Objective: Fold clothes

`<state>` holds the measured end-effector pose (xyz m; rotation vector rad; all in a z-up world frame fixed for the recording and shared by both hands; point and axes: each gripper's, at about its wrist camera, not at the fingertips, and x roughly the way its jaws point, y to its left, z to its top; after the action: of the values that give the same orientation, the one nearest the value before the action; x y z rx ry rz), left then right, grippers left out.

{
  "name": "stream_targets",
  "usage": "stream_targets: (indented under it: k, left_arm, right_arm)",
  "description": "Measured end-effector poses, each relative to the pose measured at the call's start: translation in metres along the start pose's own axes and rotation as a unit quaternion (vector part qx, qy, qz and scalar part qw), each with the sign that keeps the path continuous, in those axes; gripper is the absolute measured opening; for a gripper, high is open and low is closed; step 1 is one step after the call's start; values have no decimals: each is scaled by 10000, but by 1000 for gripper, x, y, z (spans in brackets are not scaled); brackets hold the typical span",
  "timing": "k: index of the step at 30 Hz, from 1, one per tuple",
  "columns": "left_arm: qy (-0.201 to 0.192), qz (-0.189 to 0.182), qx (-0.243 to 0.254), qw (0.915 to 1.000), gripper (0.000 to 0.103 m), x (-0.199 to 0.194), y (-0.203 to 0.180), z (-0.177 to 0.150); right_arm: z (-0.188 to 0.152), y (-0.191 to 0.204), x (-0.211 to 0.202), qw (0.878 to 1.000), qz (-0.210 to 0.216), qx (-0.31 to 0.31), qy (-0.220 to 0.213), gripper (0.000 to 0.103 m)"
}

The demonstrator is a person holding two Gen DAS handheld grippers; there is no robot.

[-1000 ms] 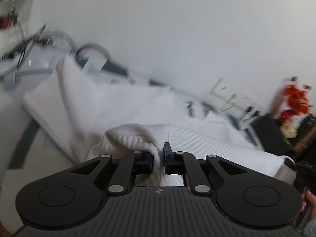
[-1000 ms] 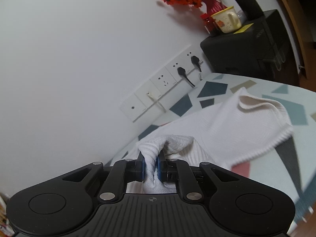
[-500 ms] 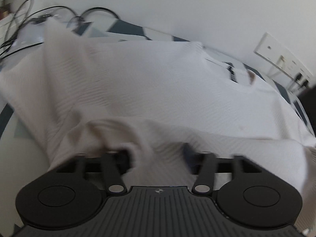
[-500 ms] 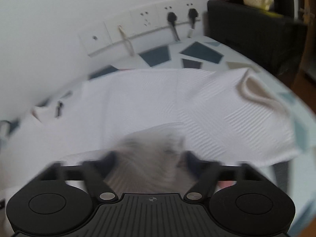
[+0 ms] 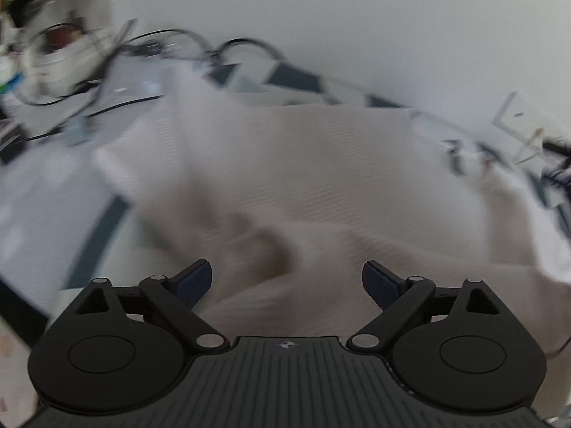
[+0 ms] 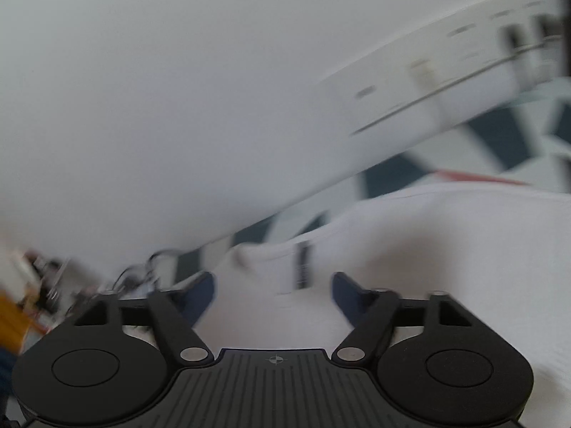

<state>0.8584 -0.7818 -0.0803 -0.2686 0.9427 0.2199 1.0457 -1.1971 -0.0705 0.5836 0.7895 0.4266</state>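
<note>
- Both hand-held grippers are off the cloth as I see it: the left hand-held gripper [image 5: 287, 283] stands spread wide, its jaws having just been opening, with nothing pinched between them.
- My right hand-held gripper [image 6: 273, 290] has jaws apart too; they have just been closing in part, and no fabric is pressed between the pads.
- A white ribbed garment [image 5: 321, 178] lies spread on the desk [image 5: 46, 192] ahead of and under the left hand-held gripper, a rumpled fold just beyond the fingertips.
- From the right wrist view, the same garment [image 6: 446, 249] fills the lower right, running under the right hand-held gripper; a dark label [image 6: 302, 265] shows near its edge, just past the fingertips.
- Beneath it the desk [image 6: 499, 135] has a pale top with dark angular patches.
- Behind it is a plain white wall [image 6: 178, 89] with a row of sockets [image 6: 446, 75].
- Black cables [image 5: 171, 41] loop at the far left end of the desk; both views are motion-blurred.
</note>
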Motion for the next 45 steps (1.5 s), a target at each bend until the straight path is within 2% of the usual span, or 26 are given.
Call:
stream_targets:
  k: [2,4,6,8,11,16,17,18,19,20,21,22,26,28,29,30,32,33,36,39,40,41,42,43,44,45]
  left_arm:
    - [31,173,-206,9996,93,4,21,-2]
    - [13,103,-557,9984,94,11,46,-1]
    - [107,-48,-904,9958,94,28,66,1]
    - [202,-199,-1249,9918,94,45,85,4]
    - [374,-60,-1500,9880,94,70,104,10]
    - [78,-733,-1655,9835,95,79,126,25]
    - [66,-811,-1646,9830,95,80,129,27]
    - [48,-875,-1583,9835,95,81,130,28]
    - [-27,-810,-1469,9858,94,79,130,28]
    - [-104,-741,-1354,9880,88,78,130,28]
    - [-180,-672,-1238,9899,80,77,130,28]
    - [-243,-609,-1210,9905,77,76,132,26]
    - [-275,-856,-1430,9856,77,80,143,28]
    - [-292,-891,-1491,9844,77,84,145,34]
    - [-302,-899,-1521,9838,77,87,146,37]
    - [-334,-903,-1566,9830,78,89,147,39]
    - [-400,-912,-1657,9811,78,93,148,44]
    - [-440,-915,-1743,9794,78,95,150,45]
    - [-585,-985,-2070,9716,78,99,158,47]
    - [-744,-1177,-2216,9652,77,102,169,48]
    - [-818,-1247,-2316,9613,74,103,174,48]
    - [-849,-1230,-2468,9575,57,103,181,48]
    - [-879,-1210,-2622,9534,24,104,188,48]
    - [-833,-1075,-2757,9516,6,105,194,47]
    - [-824,-888,-2905,9492,4,103,201,45]
    - [-925,-860,-3062,9435,4,98,210,40]
  right_arm:
    - [8,14,30,9995,246,-189,77,52]
    - [17,21,57,9988,479,-94,67,52]
    - [21,28,86,9986,518,-19,89,52]
    - [18,36,116,9992,354,-134,136,52]
    - [5,47,160,9987,117,-404,298,54]
    - [3,47,224,9977,-135,-195,630,61]
    - [3,44,237,9969,-171,-76,760,51]
    - [4,42,247,9963,-225,-19,828,10]
    - [5,42,252,9963,-307,-58,799,6]
    - [6,41,257,9962,-388,-97,769,3]
    - [7,41,261,9961,-471,-137,732,3]
    - [8,39,265,9960,-554,-179,682,3]
    - [10,35,275,9948,-861,-270,477,4]
    - [13,37,275,9949,-895,-1,475,15]
    - [15,40,274,9943,-947,74,478,27]
    - [16,47,272,9931,-1075,9,467,34]
    - [19,61,267,9900,-1331,-120,446,44]
    - [21,69,266,9889,-1399,-238,434,44]
    - [22,102,264,9885,-1228,-790,388,45]
    - [20,133,276,9910,-705,-977,579,48]
    - [18,144,283,9912,-507,-995,707,49]
    - [14,154,292,9906,-312,-1013,863,49]
    - [9,165,300,9892,-126,-1049,1013,49]
    - [2,178,308,9870,29,-1128,1146,49]
    - [-6,189,317,9841,141,-1237,1264,49]
    - [-14,202,325,9809,226,-1356,1379,49]
